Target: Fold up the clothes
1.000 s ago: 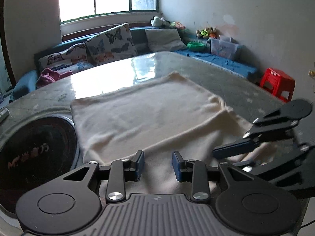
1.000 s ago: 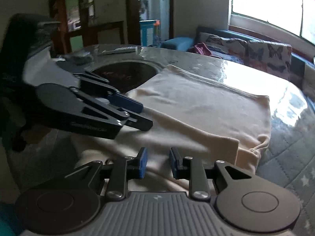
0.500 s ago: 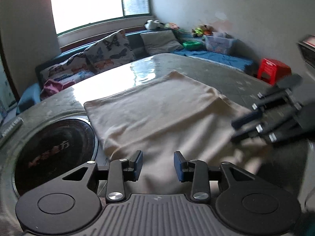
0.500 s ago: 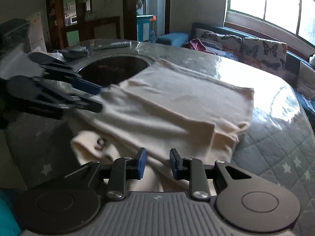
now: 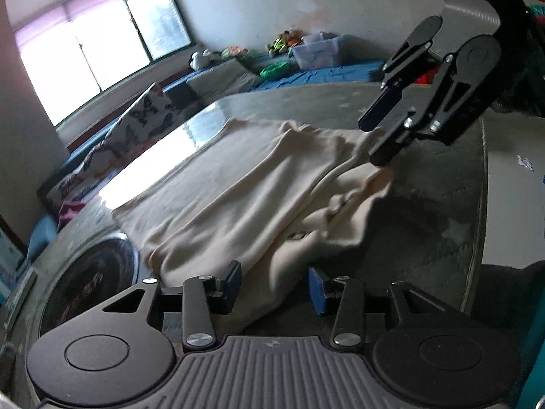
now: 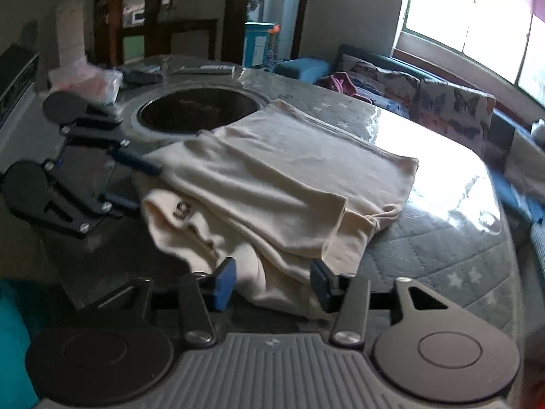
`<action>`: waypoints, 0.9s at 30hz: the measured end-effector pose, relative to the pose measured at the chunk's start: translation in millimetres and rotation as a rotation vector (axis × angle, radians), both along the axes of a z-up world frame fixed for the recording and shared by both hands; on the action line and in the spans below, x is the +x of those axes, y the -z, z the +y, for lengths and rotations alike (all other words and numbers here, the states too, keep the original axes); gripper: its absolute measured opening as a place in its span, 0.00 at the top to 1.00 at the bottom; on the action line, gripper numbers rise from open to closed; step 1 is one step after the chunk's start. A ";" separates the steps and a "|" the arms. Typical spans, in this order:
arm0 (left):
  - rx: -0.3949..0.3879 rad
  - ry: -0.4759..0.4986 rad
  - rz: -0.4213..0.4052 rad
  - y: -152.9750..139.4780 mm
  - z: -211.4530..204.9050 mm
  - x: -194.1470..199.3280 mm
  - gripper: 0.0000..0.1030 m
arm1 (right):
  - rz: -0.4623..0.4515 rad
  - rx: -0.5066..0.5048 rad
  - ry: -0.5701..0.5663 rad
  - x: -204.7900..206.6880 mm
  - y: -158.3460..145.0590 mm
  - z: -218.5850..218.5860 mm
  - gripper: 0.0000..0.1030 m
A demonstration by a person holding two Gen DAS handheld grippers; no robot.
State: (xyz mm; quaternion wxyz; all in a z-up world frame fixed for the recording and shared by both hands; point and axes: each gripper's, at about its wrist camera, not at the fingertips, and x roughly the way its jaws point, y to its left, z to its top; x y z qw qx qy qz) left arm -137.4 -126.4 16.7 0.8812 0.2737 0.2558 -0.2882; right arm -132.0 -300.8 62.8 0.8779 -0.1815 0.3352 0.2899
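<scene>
Both grippers, left [image 5: 274,288] & right [image 6: 270,284], just opened wider, apparently off the rumpled cream garment [image 6: 272,177] between them.

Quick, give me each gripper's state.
Left gripper: open, jaws just widening, cream garment between them, unpinched.
Right gripper: open, just widening, same.

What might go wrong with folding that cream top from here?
The cream top is bunched at its near edge, so folding on could lock in creases. Both jaws have just been opening, with cloth between the right gripper pads and loose cloth at the left gripper, so a layer may snag. One corner lies by the dark round inset and could sag in.
</scene>
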 end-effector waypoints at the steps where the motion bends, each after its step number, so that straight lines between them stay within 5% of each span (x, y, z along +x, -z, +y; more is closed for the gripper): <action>1: 0.001 0.011 0.000 1.6 -2.5 0.5 0.58 | -0.016 -0.031 -0.012 -4.3 1.1 0.2 0.48; 7: -0.025 0.032 -0.021 1.5 -1.6 4.3 0.89 | -0.064 -0.139 -0.101 -21.7 14.7 7.1 0.41; 15: -0.213 -0.049 0.057 -28.4 16.9 38.1 0.91 | -0.162 -0.136 -0.140 -12.1 23.8 22.9 0.39; 19: -0.256 -0.070 0.088 -31.4 20.5 51.1 0.90 | -0.141 -0.068 -0.114 9.4 24.8 27.7 0.53; 21: -0.254 -0.068 0.091 -29.3 22.0 50.2 0.90 | -0.088 -0.026 -0.091 22.1 24.4 28.3 0.77; 27: -0.212 -0.073 0.084 -18.5 30.2 33.0 0.83 | -0.003 0.071 -0.059 41.9 11.2 20.9 0.86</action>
